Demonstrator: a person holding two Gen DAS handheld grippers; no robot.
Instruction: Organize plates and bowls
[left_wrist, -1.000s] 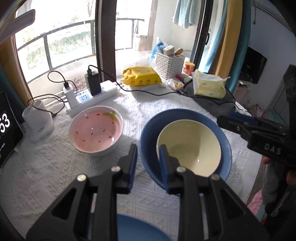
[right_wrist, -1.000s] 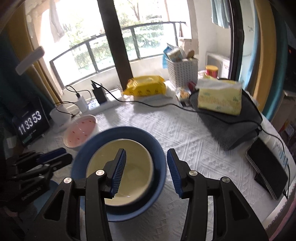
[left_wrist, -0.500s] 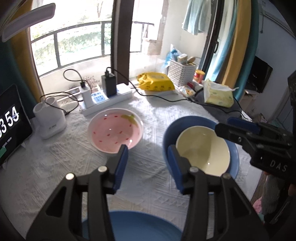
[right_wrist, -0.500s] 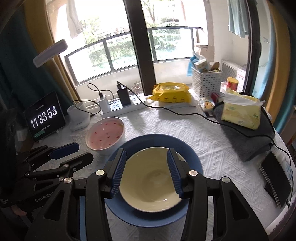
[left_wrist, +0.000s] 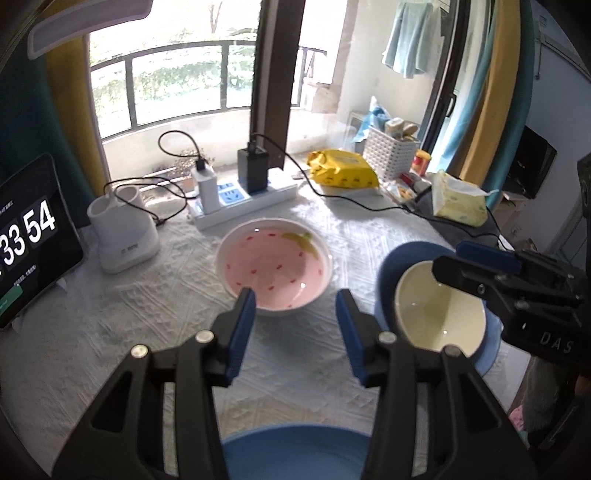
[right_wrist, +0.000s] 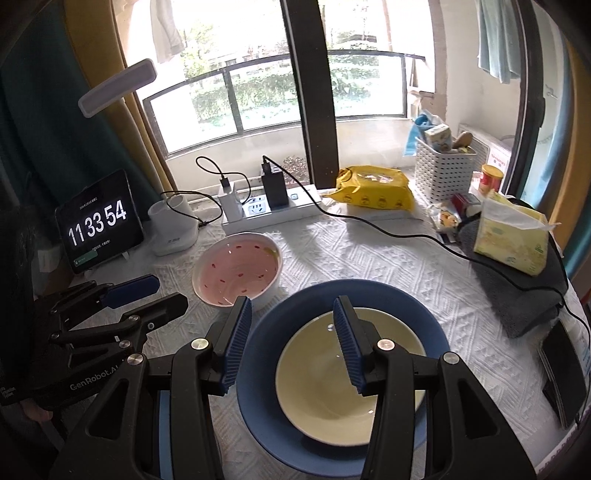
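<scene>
Since a second ago the left gripper (left_wrist: 295, 325) has parted its blue-padded jaws and slid from the blue plate toward the pink strawberry-patterned ceramic bowl (left_wrist: 273, 266).

Left wrist view: the jaws stand half open and empty, framing the pink bowl's near rim without touching it. Bare white textured tablecloth (left_wrist: 92, 350) lies to the left. A second blue plate (left_wrist: 295, 454) sits at the table's near edge below the gripper.

Right wrist view: the right gripper (right_wrist: 291, 339) is half open, holding nothing, above the cream glazed bowl (right_wrist: 332, 387), which is nested in the wide blue round plate (right_wrist: 369, 295) near the front edge. Open cloth lies between the plate and the grey folded towel (right_wrist: 517, 295).
</scene>
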